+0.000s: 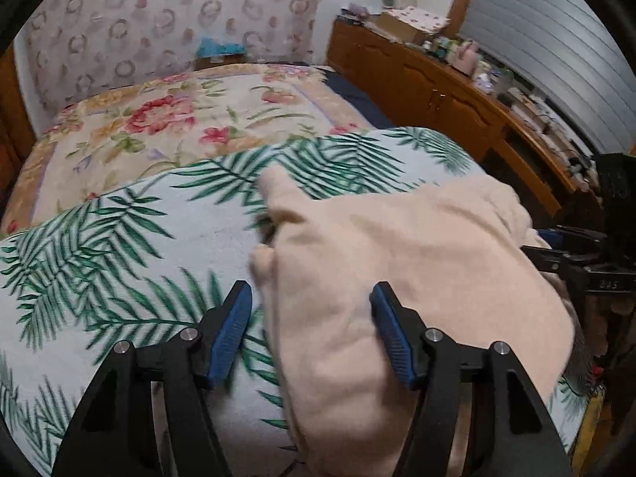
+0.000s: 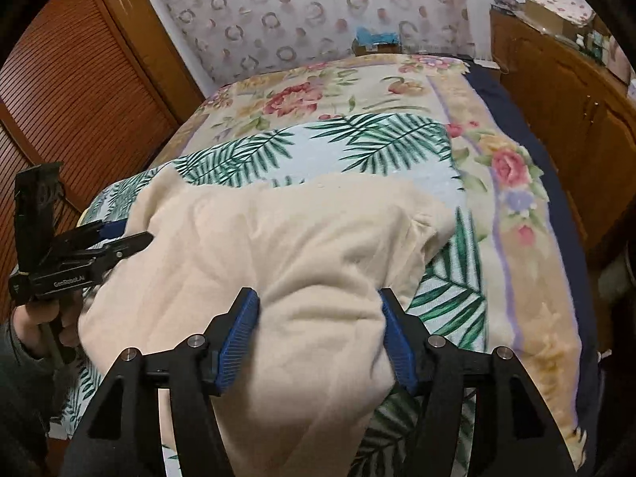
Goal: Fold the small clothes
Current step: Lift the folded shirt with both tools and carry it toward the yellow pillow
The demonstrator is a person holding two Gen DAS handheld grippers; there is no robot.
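A cream, soft small garment (image 1: 397, 278) lies bunched on a palm-leaf cloth (image 1: 119, 246) on the bed; it also shows in the right wrist view (image 2: 278, 246). My left gripper (image 1: 312, 310) is open, its blue pads (image 1: 230, 334) astride the garment's near left edge. My right gripper (image 2: 318, 318) is open with the garment's near fold between its pads (image 2: 238, 338), not pinched. The left gripper (image 2: 119, 238) shows at the garment's left side, and the right gripper (image 1: 556, 250) shows at its right side.
The palm-leaf cloth (image 2: 377, 139) lies over a floral bedspread (image 1: 159, 119). A wooden dresser (image 1: 457, 91) with clutter stands along the right. Louvered wooden doors (image 2: 59, 91) stand on the left. A patterned wall (image 2: 318, 8) is behind the bed.
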